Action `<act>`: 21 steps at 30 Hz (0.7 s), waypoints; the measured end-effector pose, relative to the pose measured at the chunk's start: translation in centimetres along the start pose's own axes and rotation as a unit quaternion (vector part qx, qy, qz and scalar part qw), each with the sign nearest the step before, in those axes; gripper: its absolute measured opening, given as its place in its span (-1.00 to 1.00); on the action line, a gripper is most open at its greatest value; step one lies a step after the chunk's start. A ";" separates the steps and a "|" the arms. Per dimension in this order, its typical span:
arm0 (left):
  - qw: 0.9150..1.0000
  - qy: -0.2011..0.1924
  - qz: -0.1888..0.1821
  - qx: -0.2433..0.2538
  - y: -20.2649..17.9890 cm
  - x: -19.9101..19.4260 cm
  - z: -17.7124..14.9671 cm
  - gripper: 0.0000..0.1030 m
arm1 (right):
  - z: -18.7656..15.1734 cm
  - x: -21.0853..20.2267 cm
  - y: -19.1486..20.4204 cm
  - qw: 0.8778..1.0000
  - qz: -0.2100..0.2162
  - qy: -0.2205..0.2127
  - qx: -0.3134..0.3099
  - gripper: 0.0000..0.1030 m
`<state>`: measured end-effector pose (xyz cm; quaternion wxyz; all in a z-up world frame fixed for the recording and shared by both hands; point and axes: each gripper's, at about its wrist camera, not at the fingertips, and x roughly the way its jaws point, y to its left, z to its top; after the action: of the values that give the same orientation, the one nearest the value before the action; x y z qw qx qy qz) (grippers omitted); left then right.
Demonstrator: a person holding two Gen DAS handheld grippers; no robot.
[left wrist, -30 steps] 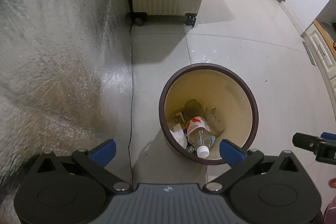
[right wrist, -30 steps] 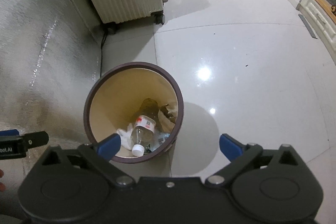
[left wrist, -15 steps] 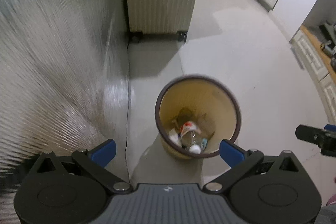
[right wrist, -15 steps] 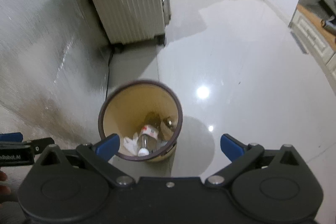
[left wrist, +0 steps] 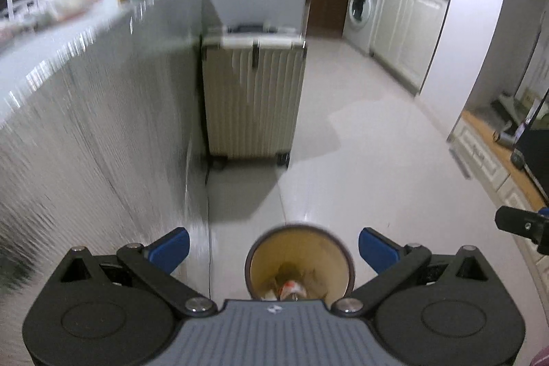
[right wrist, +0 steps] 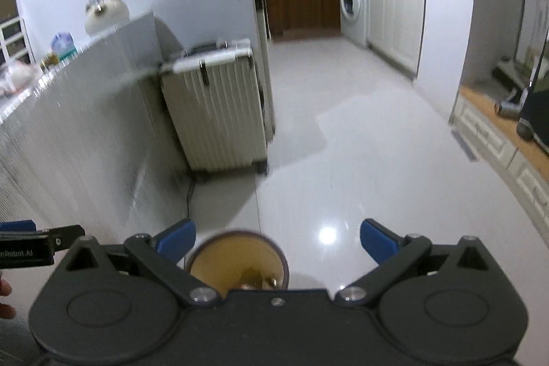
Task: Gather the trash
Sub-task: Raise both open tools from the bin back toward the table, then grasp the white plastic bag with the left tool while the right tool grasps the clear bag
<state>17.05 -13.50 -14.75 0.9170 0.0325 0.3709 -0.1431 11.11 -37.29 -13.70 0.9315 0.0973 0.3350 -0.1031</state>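
Nearest to me, my left gripper [left wrist: 273,248] is spread wide with nothing between its blue pads, and my right gripper [right wrist: 278,241] is just as wide and just as empty. Below the left one, on the floor [left wrist: 360,167], stands the round trash bin [left wrist: 338,244], brown-rimmed and cream inside; I can see a plastic bottle [left wrist: 291,288] with a red-and-white label and some white scraps at its bottom, partly cut off by the gripper body. From the right wrist the same bin [right wrist: 240,259] sits low and left of centre, beside the left pad. The bin stands just beside the silvery foil-covered table [left wrist: 85,132] on my left, whose top carries blurred items I cannot identify. Further along that table stands a cream ribbed suitcase [left wrist: 254,98] on wheels. Beyond it, far down the glossy floor, a washing machine [left wrist: 360,11] sits among white cabinets [left wrist: 408,33].
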 end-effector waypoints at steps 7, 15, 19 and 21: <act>0.997 -0.081 0.002 0.010 -1.0 -7.3 2.6 1.00 | 2.7 -5.2 0.9 0.998 0.007 -0.063 -0.007 1.00; 0.989 -0.144 0.018 0.011 0.7 -13.6 4.7 1.00 | 5.1 -9.4 3.9 0.992 0.031 -0.120 -0.015 1.00; 0.985 -0.168 0.032 0.010 2.4 -16.2 5.9 1.00 | 6.4 -10.7 5.9 0.989 0.046 -0.138 -0.021 1.00; 0.983 -0.177 0.041 0.009 3.3 -17.3 6.4 1.00 | 6.9 -11.0 7.1 0.988 0.052 -0.145 -0.027 1.00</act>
<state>10.45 -7.25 1.61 0.9729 0.0304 0.1998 -0.1123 8.80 -30.86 -0.55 0.9766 0.0734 0.1935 -0.0586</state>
